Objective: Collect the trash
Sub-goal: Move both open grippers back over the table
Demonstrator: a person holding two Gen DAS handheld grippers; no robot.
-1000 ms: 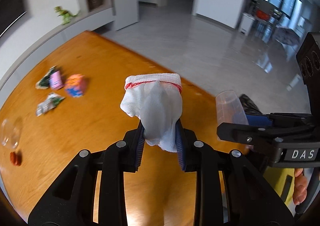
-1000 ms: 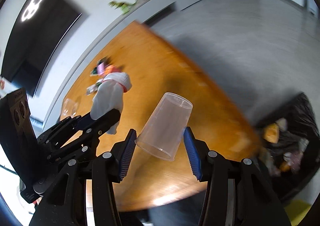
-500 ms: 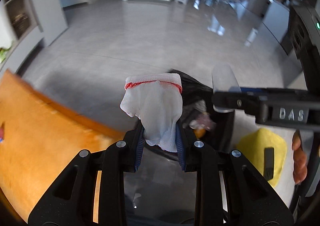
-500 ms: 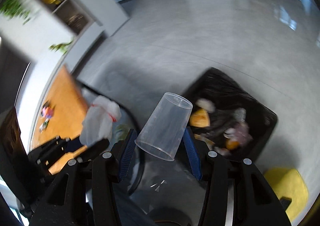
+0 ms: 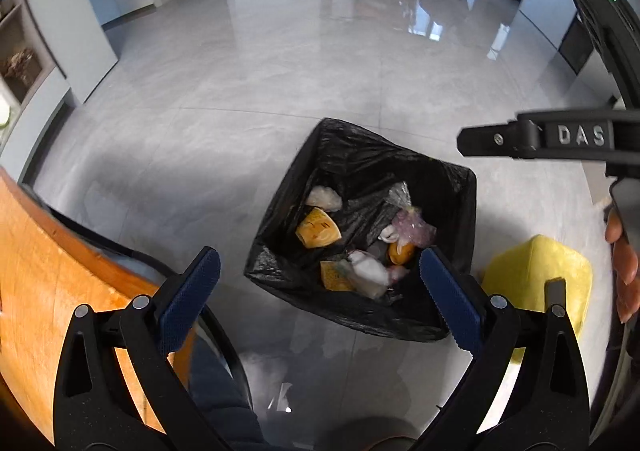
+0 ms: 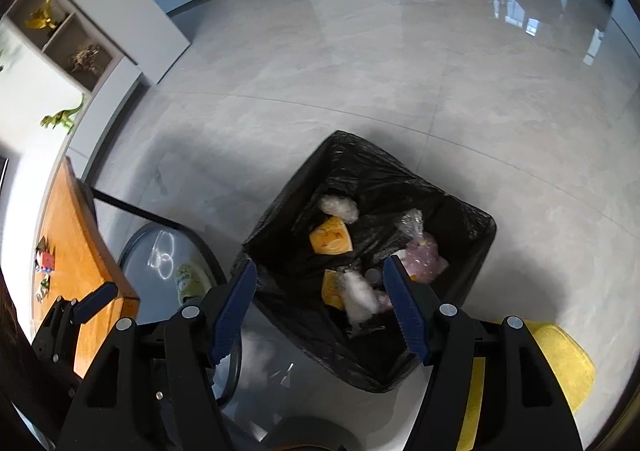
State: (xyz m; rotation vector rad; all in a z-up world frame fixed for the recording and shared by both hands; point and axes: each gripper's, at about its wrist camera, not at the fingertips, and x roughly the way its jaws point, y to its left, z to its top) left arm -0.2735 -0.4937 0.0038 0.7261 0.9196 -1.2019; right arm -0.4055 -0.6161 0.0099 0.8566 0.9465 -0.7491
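A bin lined with a black bag stands on the grey floor and shows in both wrist views. It holds several pieces of trash, among them yellow wrappers, a pink bag and a white glove. My left gripper is open and empty above the bin's near edge. My right gripper is open and empty above the bin; its finger crosses the left wrist view at the right. The clear cup is not clearly visible.
The orange table's edge is at the left, with small items on it. A dark-rimmed chair seat stands between table and bin. A yellow object lies on the floor right of the bin. The floor beyond is open.
Both grippers swung from the table to above the bin and opened. The white glove left my left gripper and lies in the bin; the clear cup left my right gripper.
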